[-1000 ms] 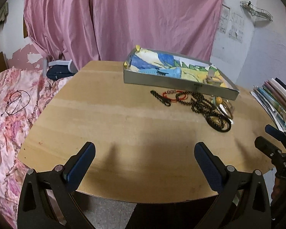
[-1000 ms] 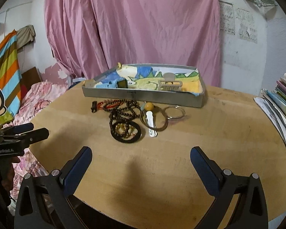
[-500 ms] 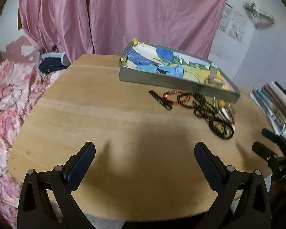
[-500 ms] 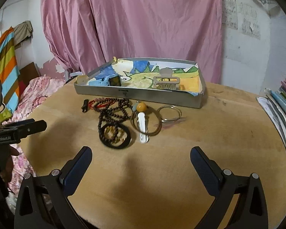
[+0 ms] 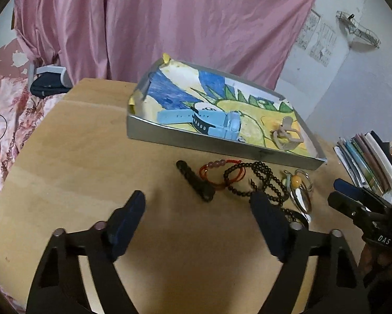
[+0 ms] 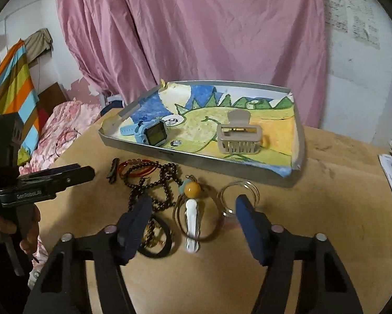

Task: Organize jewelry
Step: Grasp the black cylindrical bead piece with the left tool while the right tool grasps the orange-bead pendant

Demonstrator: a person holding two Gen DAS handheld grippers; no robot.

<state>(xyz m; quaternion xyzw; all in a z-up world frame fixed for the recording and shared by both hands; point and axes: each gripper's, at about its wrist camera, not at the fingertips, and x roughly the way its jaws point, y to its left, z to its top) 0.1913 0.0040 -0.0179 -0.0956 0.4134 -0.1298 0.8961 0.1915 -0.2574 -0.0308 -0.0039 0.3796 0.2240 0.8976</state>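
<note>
Wooden table (image 6: 326, 183) carries a loose heap of jewelry in front of a shallow metal tray (image 6: 196, 161) lined with a painted sheet. The right gripper (image 6: 193, 225) hangs low over the heap with its dark blue fingers (image 6: 251, 229) spread wide and nothing between them; directly between the fingers lie a white hair clip (image 6: 192, 226) inside a thin gold bangle (image 6: 214, 231), with an amber bead (image 6: 192, 189) just ahead of them. Silver rings (image 6: 238, 192) sit just off the right finger's tip, while a dark bead necklace (image 6: 154, 183) and a black ring (image 6: 156, 243) lie by the left finger. The left gripper (image 5: 201, 222) is likewise wide open and empty, and ahead between its fingers (image 5: 126, 222) rest a black clip (image 5: 196, 184) and a red cord bracelet (image 5: 217, 174); its right finger overlaps the dark beads. Beyond both grippers, inside the tray, lie a light blue smartwatch (image 6: 152, 132) and a beige claw clip (image 6: 239, 136). A person's hand (image 6: 12, 229) grips the left tool's handle
</note>
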